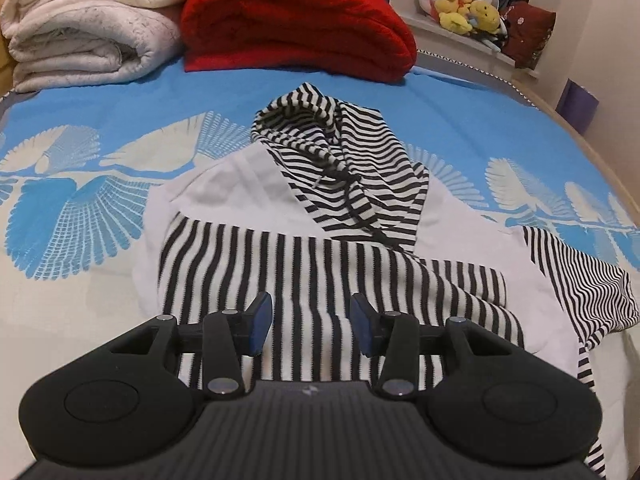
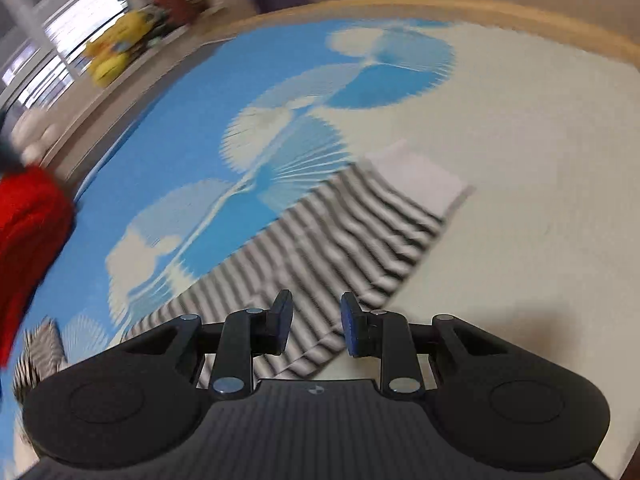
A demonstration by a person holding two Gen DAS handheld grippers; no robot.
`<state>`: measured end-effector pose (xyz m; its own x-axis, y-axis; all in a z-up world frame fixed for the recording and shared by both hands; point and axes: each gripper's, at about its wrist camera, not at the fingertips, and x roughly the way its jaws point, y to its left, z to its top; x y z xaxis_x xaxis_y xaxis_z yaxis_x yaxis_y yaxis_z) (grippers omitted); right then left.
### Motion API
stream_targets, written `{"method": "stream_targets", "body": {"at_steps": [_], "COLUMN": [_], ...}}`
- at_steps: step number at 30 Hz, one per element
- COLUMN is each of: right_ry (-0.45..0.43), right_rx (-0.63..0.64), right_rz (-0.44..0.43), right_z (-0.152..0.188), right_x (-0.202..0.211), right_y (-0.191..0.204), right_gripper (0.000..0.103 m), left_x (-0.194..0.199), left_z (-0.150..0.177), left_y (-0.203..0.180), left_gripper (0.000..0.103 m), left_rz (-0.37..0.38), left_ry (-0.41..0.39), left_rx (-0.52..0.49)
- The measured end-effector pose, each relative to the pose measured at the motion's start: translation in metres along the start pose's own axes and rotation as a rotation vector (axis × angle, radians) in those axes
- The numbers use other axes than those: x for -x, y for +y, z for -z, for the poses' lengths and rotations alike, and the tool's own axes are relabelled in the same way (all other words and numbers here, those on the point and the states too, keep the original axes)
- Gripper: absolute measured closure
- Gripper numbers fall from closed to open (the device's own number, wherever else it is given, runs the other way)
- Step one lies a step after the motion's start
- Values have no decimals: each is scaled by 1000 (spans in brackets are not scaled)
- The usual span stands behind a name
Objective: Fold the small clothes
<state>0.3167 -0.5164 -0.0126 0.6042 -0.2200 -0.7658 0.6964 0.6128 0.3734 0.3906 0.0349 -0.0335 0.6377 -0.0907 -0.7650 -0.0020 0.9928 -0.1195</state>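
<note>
left wrist view: left gripper (image 1: 311, 322) hovers over a black-and-white striped hoodie (image 1: 320, 216) spread on the bed (image 1: 120, 120), hood toward a red blanket (image 1: 296, 20) & white blanket (image 1: 84, 20); jaws partly open, nothing between them. right wrist view, blurred: right gripper (image 2: 316, 330) above the hoodie's striped sleeve (image 2: 336, 236) w/ white cuff (image 2: 420, 182); jaws partly open, holding nothing.

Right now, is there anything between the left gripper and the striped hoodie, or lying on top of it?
Nothing visible does. The left gripper hangs directly over the striped hoodie with its jaws apart and empty. The red blanket and white blanket sit folded further back on the bedspread, clear of the garment.
</note>
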Motion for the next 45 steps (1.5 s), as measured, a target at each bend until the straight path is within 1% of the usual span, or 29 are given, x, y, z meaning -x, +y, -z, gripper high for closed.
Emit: {"method": "stream_targets", "body": {"at_steps": [3, 7, 10, 13, 15, 19, 21, 22, 23, 24, 25, 28, 30, 32, 34, 36, 37, 40, 41, 42, 44, 45], "right_ry": [12, 36, 37, 44, 36, 1, -13, -26, -37, -46, -58, -133, -198, -263, -329, -405, -427, -451, -435, -389, -248, -140], "right_rx": [-91, -222, -253, -267, -285, -289, -293, -286, -277, -265, -261, -217, -161, -82, 14, 150, 199, 376, 420, 457, 513, 533], "right_rz": [12, -4, -28, -24, -32, -43, -33, -19, 2, 29, 37, 72, 70, 70, 27, -56, -102, -321, -408, -509, -670, -732], "right_z": [-8, -11, -12, -12, -10, -15, -15, -15, -15, -14, -14, -15, -16, -16, -13, 0, 9, 57, 77, 98, 137, 158], "right_x": [-12, -31, -41, -56, -64, -69, -73, -73, -73, -72, -72, -61, -50, -33, -11, 22, 38, 90, 105, 117, 130, 131], "right_y": [-26, -60, -70, -74, -76, -70, -68, -66, -64, -61, -59, -47, -31, -6, 25, 70, 88, 153, 172, 190, 222, 237], "right_gripper": [75, 75, 73, 69, 70, 70, 71, 78, 92, 96, 97, 98, 98, 98, 98, 98, 98, 98, 98, 98, 97, 95], "left_x": [-2, -3, -4, -5, -5, -7, -7, -7, -7, -7, -6, -2, 1, 5, 9, 15, 18, 27, 31, 35, 41, 44], "left_z": [0, 0, -1, 0, 0, 1, 0, 0, -1, -1, -2, -5, -6, -8, -10, -12, -14, -18, -19, -20, -22, -23], "left_y": [-4, -7, -6, -6, -8, -7, -3, -2, 0, 2, 4, 10, 16, 23, 33, 46, 55, 80, 91, 100, 114, 121], "left_gripper": [56, 55, 54, 54, 54, 54, 54, 54, 54, 54, 54, 54, 54, 54, 54, 54, 54, 54, 54, 54, 54, 54], "left_rz": [8, 18, 21, 21, 22, 17, 13, 11, 9, 7, 5, 3, 2, -3, -11, -17, -22, -36, -42, -46, -48, -50], "left_ry": [4, 7, 11, 16, 17, 21, 20, 19, 18, 17, 16, 10, 4, -3, -10, -20, -27, -42, -46, -50, -58, -60], "left_rx": [-5, -4, 4, 10, 1, -7, 2, 6, 10, 15, 19, 37, 53, 70, 92, 123, 142, 196, 221, 241, 270, 280]}}
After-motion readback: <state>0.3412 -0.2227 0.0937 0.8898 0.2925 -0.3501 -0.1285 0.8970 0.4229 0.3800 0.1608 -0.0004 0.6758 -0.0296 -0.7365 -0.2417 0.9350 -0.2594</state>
